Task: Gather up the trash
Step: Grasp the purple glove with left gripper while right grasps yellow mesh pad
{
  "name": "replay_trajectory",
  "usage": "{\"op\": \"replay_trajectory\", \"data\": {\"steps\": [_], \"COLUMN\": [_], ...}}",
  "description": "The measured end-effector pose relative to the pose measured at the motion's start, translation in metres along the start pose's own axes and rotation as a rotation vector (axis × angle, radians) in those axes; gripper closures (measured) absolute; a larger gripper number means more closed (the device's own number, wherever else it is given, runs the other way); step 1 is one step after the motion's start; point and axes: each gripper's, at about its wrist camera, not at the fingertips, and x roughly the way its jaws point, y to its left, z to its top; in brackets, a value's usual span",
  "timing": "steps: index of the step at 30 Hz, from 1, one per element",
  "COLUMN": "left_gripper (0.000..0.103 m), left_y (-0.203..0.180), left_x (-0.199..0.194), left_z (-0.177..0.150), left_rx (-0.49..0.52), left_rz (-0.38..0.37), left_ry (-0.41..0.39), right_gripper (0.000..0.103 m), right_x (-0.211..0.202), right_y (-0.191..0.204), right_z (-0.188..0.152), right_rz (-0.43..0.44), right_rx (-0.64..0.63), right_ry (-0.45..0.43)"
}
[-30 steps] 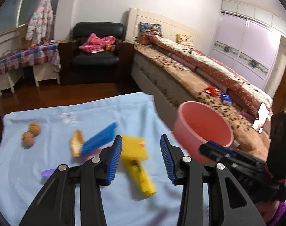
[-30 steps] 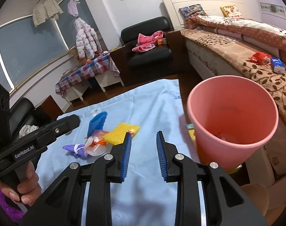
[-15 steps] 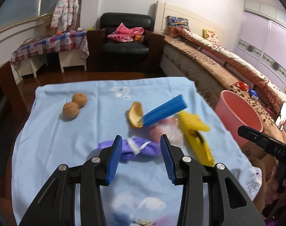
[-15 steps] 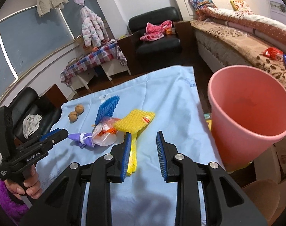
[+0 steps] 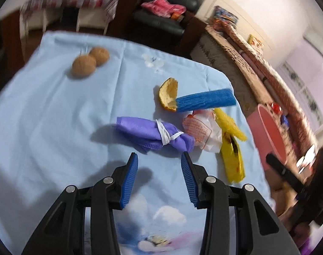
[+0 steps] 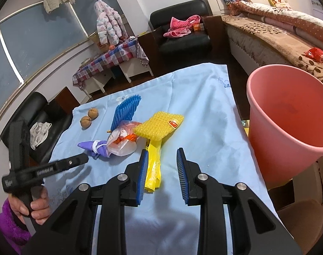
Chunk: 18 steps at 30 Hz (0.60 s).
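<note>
Trash lies on a light blue cloth (image 5: 55, 114): a purple cloth bundle (image 5: 153, 130) tied with a white band, an orange peel (image 5: 169, 94), a blue foam net (image 5: 204, 101), a clear plastic bag (image 5: 204, 131), a yellow bag (image 5: 231, 148) and two walnuts (image 5: 89, 62). My left gripper (image 5: 159, 156) hangs open just short of the purple bundle, nothing between its fingers. My right gripper (image 6: 162, 152) is open above the cloth. Its left finger is over the yellow bag (image 6: 154, 165), below a yellow foam net (image 6: 159, 127). The pink bin (image 6: 289, 116) stands to its right.
The left gripper (image 6: 82, 160), held by a hand (image 6: 36, 201) in a purple sleeve, shows at the left of the right wrist view. A bed (image 6: 278, 40) runs behind the bin. Beyond the cloth are a black armchair (image 6: 182, 34) and a checked table (image 6: 110, 61).
My left gripper has swung left and down, from over the yellow net and bin to just before the purple bundle, rolling as it went. The right gripper has sunk slightly; the bin sits further right in its view.
</note>
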Motion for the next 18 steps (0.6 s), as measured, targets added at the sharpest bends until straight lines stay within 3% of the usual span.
{"op": "replay_trajectory", "data": {"steps": [6,18], "left_gripper": [0.062,0.062], "left_y": [0.002,-0.007], "left_x": [0.015,0.033], "left_z": [0.019,0.047], "left_rx": [-0.105,-0.142], "left_rz": [0.019,0.131], "left_ry": [0.012,-0.008], "right_gripper": [0.075,0.075], "right_x": [0.002,0.006], "right_y": [0.000,0.002], "right_z": [-0.002,-0.005], "right_rz": [0.005,0.032], "right_rx": [-0.005,-0.018], "right_ry": [0.000,0.014]}}
